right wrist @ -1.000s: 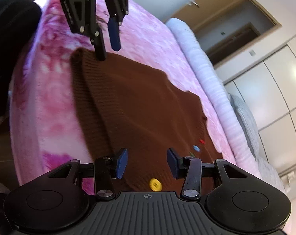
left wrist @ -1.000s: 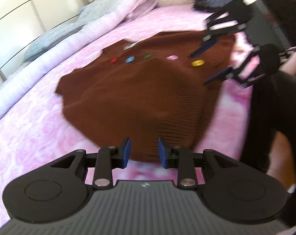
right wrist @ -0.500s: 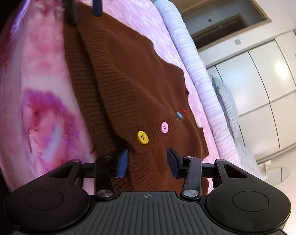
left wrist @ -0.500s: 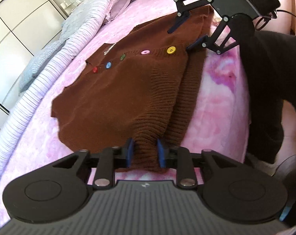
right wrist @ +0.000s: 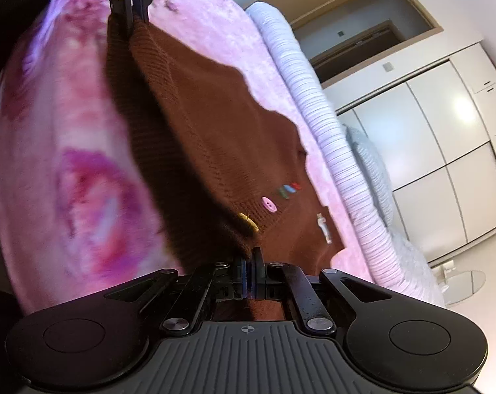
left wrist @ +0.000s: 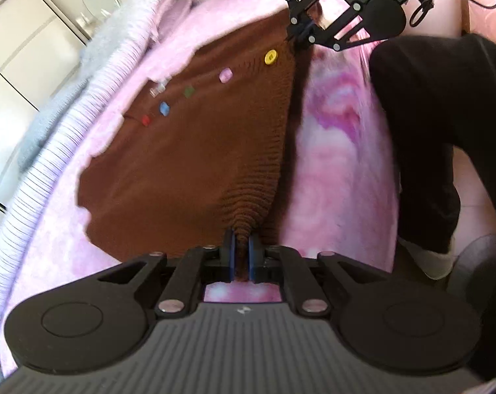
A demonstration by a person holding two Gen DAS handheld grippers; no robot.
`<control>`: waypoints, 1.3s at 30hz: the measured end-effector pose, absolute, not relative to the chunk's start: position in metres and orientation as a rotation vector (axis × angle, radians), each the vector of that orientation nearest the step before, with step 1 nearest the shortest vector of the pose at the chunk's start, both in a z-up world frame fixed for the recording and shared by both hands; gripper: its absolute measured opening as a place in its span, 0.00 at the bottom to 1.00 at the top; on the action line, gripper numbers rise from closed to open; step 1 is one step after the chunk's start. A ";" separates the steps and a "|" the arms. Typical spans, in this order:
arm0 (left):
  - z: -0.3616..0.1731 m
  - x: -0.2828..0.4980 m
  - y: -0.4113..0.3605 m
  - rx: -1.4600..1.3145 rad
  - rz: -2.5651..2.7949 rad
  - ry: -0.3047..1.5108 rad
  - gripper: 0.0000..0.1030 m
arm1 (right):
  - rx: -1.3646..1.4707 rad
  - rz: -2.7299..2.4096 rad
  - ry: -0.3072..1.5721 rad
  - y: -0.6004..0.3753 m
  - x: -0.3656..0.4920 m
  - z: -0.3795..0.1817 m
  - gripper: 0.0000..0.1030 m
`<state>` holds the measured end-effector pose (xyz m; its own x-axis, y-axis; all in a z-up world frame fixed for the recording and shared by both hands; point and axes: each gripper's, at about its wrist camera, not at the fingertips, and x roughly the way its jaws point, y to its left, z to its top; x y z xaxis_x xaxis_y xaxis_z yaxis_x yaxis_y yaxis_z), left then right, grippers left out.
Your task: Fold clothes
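room: a bedroom – pink plush blanket [left wrist: 333,151] over the bed, white wardrobe doors [right wrist: 444,138] along the wall.
garment: a brown knit cardigan [left wrist: 182,170] lies spread on the blanket, its near hem along the bed's edge, coloured buttons [left wrist: 270,56] in a row up the front.
left gripper [left wrist: 240,252]: closed tight on the ribbed hem at one corner, knit bunched between the blue pads.
right gripper [right wrist: 250,271]: clamped on the hem's other corner, just beside the yellow button [right wrist: 248,221].
progress: early, by the look of it – both corners pinched, hem barely raised, no fold laid yet; the lift, carry-over and smoothing all remain.
around: a rolled striped quilt [right wrist: 313,105] and grey pillow [right wrist: 372,170] lie beyond the cardigan, near its far edge.
in the way: the person's dark-clad leg [left wrist: 438,124] stands close to the bed; a small white tag [right wrist: 323,226] sits on the knit.
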<state>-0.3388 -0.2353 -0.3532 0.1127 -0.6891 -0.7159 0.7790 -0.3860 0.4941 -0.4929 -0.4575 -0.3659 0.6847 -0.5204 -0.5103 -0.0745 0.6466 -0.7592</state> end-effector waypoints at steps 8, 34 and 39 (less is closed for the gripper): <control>-0.333 -0.315 -0.221 1.053 -1.608 0.227 0.16 | -0.866 -0.289 0.886 -0.460 -0.499 -0.372 0.01; -0.288 -0.127 -0.362 0.721 -1.493 0.300 0.25 | 0.182 -0.146 0.732 -0.735 -0.198 -0.275 0.39; -0.317 -0.102 -0.425 0.727 -1.494 0.284 0.25 | 0.444 -0.108 0.764 -0.794 -0.146 -0.310 0.41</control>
<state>-0.1023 -0.4251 -0.3172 0.0928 -0.7992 -0.5939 0.9615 -0.0830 0.2620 -0.1462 -0.7942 -0.3099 0.7216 0.0646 -0.6893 0.2528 0.9023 0.3492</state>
